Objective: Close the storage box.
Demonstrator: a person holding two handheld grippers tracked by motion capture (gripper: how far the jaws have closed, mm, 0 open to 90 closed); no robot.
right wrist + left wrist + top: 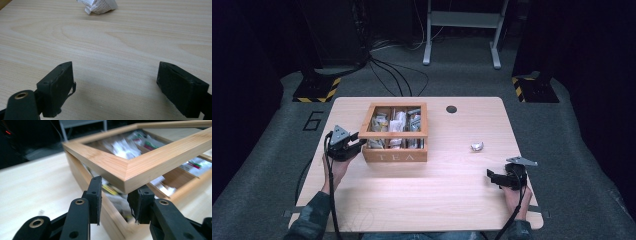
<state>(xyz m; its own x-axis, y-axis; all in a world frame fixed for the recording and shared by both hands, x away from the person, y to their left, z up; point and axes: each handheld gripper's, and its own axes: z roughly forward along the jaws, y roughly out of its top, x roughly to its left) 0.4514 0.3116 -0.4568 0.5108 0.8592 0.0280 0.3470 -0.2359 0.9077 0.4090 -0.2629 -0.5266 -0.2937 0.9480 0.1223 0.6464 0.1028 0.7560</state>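
The left gripper (357, 141) has its black jaws clamped on the near left corner of the lid (130, 171), a flat square frame of pale, fine-grained wood with mitred corners around a clear pane. In the left gripper view the two rubbery pads pinch that corner from either side, and the lid sits tilted, its held corner raised off the tea box (395, 156) so a wedge of gap opens beneath it. The box is a squarish wooden case with "TEA" on its front wall, which faces 6 o'clock in the high view. Inside, thin wooden dividers run from 6 to 12 o'clock, and the compartments hold glossy paper sachets (396, 122) in white, green and yellow. The box stands left of the table's centre, at about 10 o'clock from the middle of the light, smooth, wood-grained tabletop (422, 192).

The right gripper (493, 176) hangs near the table's 4 o'clock edge with its blocky black jaws spread wide and nothing between them, pointing towards 9 o'clock in the high view. A small crumpled white packet (477, 146) with printed text lies on the table at 11 o'clock from that gripper, well apart from the box.
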